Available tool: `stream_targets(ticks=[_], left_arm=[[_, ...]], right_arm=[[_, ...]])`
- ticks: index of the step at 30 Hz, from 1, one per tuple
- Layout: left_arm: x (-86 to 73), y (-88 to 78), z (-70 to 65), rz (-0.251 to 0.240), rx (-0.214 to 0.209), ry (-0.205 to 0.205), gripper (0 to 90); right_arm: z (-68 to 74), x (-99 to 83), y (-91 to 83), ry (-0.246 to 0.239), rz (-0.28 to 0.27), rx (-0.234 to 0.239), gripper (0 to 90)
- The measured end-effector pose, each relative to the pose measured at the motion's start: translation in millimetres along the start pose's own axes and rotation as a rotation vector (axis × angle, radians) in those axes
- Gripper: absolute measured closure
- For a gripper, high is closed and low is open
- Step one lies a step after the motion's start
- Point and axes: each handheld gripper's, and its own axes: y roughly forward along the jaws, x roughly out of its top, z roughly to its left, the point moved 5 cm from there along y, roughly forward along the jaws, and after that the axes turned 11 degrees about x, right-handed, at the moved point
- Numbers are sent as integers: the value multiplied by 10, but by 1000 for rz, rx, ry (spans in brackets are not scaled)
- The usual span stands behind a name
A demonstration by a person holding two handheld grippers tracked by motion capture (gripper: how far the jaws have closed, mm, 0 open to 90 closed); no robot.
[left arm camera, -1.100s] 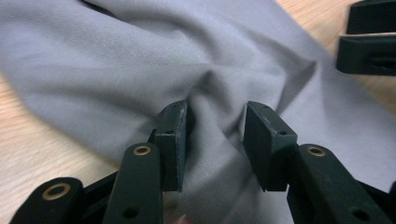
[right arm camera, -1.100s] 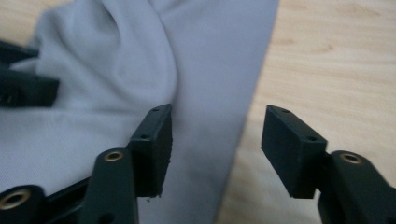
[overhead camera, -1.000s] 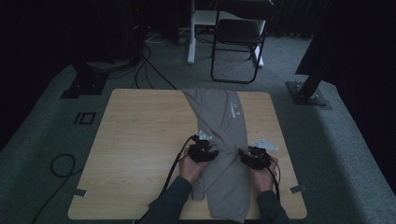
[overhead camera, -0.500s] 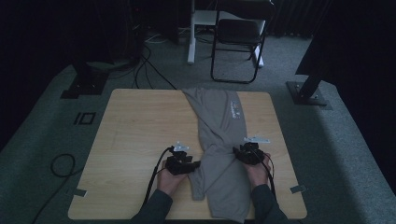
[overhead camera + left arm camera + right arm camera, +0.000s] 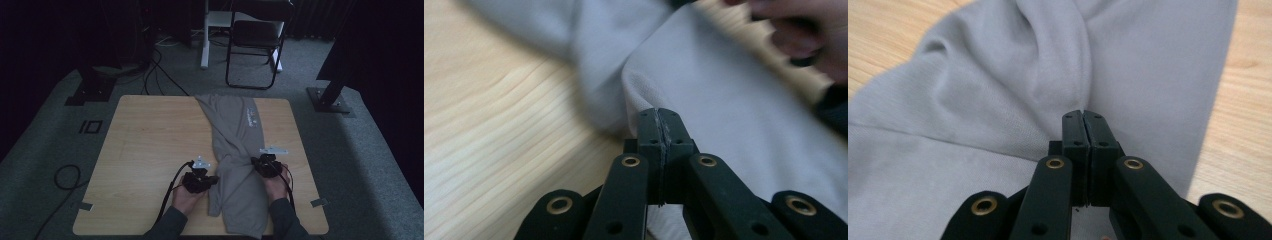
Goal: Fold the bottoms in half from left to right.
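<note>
- The left gripper [image 5: 214, 178] has its jaws pressed together on the near left edge of the grey garment [image 5: 240, 150], the pinched cloth rising just ahead of its tips.
- The right gripper [image 5: 254, 163] has also just clamped flat, on a fold at the garment's right side.
- The garment stretches away from both grippers across the wooden table [image 5: 145, 150].

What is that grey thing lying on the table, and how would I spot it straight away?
Find the light wooden table in the middle of the dark room. Along its right half, from the far edge to the near one, lies a long grey garment, pinched at its twisted middle. It alone is soft cloth, with a small pale printed label near its far end.
</note>
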Motion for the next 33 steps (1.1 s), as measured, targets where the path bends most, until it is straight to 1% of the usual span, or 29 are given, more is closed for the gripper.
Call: stream_targets(ticks=[3, 7, 9, 11, 12, 13, 14, 15, 16, 17, 18, 19, 20, 21, 22, 23, 24, 25, 26, 27, 28, 30, 32, 33], left_arm=[[120, -83, -164, -32, -53, 15, 897], [247, -163, -446, -59, -144, 45, 897], [291, -193, -609, -67, -184, 76, 897], [309, -203, -789, -68, -210, 119, 897], [305, -192, -878, -67, -215, 148, 897], [291, -169, -959, -60, -228, 162, 898], [291, -169, -959, -60, -228, 162, 898], [250, -111, -1088, -41, -267, 170, 898], [226, -82, -1145, -32, -282, 172, 898], [190, -43, -1217, -16, -302, 181, 898], [150, -7, -1291, -6, -332, 180, 898], [111, 23, -1364, 0, -353, 185, 897], [75, 50, -1428, 3, -364, 198, 894], [51, 77, -1475, 3, -379, 214, 867], [41, 95, -1499, 6, -401, 221, 777], [45, 101, -1489, 2, -397, 228, 678], [59, 94, -1449, -9, -389, 231, 646], [59, 94, -1449, -9, -389, 231, 627], [113, 52, -1271, -40, -377, 200, 595], [143, 35, -1164, -57, -352, 185, 595], [172, 27, -1047, -73, -312, 176, 591], [224, 47, -790, -94, -205, 151, 587], [260, 122, -531, -107, -105, 108, 579], [268, 181, -400, -101, -48, 87, 571]], right_arm=[[12, 36, -89, 7, -26, 12, 898], [16, 78, -202, 7, -51, 22, 897], [20, 102, -257, 9, -65, 24, 898], [17, 122, -307, 0, -78, 17, 897], [12, 126, -329, -4, -84, 11, 896], [-2, 121, -347, -11, -86, 4, 896], [-2, 121, -347, -11, -86, 4, 896], [-22, 107, -360, -15, -84, -5, 896], [-70, 64, -364, -13, -72, -23, 896], [-96, 39, -363, -11, -66, -29, 897], [-129, 4, -359, -6, -59, -39, 896], [-167, -33, -353, -6, -51, -53, 896], [-202, -73, -344, -4, -42, -65, 896], [-234, -113, -334, 1, -30, -69, 895], [-262, -152, -323, 8, -20, -73, 892], [-290, -188, -314, 6, -4, -87, 869], [-308, -218, -309, -1, 12, -99, 810], [-308, -218, -309, -1, 12, -99, 810], [-321, -263, -359, -11, 21, -115, 704], [-321, -263, -359, -11, 21, -115, 704], [-324, -263, -384, -11, 12, -114, 682], [-311, -265, -427, 5, -6, -96, 657], [-280, -281, -442, 0, -15, -82, 641], [-265, -293, -436, -8, -15, -78, 632]])
